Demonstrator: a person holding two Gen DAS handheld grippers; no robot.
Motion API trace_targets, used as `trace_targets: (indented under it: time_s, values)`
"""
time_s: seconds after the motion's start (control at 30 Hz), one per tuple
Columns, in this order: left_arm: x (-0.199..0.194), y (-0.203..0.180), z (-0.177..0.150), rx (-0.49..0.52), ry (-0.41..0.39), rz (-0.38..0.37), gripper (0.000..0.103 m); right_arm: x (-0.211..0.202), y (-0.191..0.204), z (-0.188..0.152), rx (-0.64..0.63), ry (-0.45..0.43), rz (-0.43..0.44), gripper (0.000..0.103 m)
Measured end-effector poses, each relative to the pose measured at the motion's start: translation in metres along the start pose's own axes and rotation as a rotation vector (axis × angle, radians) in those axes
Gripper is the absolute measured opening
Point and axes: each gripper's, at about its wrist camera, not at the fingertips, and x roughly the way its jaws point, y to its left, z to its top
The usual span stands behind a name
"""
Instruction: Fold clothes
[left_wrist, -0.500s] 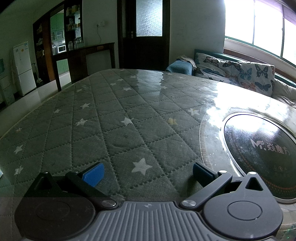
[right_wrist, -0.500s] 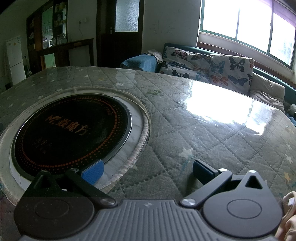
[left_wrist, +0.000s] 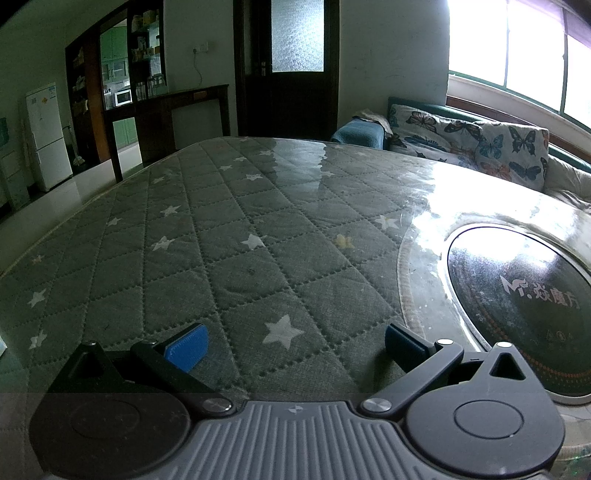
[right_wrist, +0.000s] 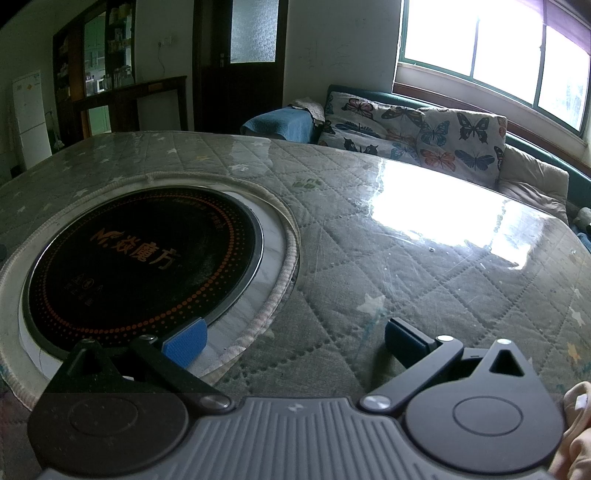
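Observation:
No garment shows on the table in either view. My left gripper (left_wrist: 293, 345) is open above the grey quilted, star-patterned table cover (left_wrist: 221, 240), with nothing between its blue pads (left_wrist: 186, 347). My right gripper (right_wrist: 293, 341) is open too, held over the edge of the round black cooktop (right_wrist: 140, 262) set into the table, and nothing is between its blue pads (right_wrist: 184, 341). At the lower right corner of the right wrist view there is a bit of pale cloth or a hand (right_wrist: 572, 424); I cannot tell which.
The black cooktop (left_wrist: 524, 295) lies at the right in the left wrist view. A sofa with butterfly cushions (right_wrist: 424, 129) stands behind the table under the window. A dark door (left_wrist: 288, 66), a shelf unit and a white fridge (left_wrist: 46, 136) stand at the back left.

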Motion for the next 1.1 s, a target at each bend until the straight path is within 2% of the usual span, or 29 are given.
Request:
trace_targets:
  time_s: [0.23, 0.4, 0.73, 1.1]
  values:
    - [-0.003, -0.008, 0.0, -0.012, 0.014, 0.022, 0.103, -0.002, -0.003, 0.001, -0.004, 0.012, 0.013, 0.103]
    - [-0.017, -0.031, -0.005, 0.061, 0.001, -0.013, 0.103, -0.018, -0.012, -0.001, 0.033, 0.008, 0.023, 0.103]
    - [-0.045, -0.098, -0.006, 0.179, 0.007, -0.192, 0.103, -0.07, -0.025, -0.009, 0.059, -0.047, 0.005, 0.103]
    - [-0.068, -0.161, -0.009, 0.306, 0.043, -0.397, 0.103, -0.124, -0.042, -0.044, 0.116, -0.065, -0.039, 0.103]
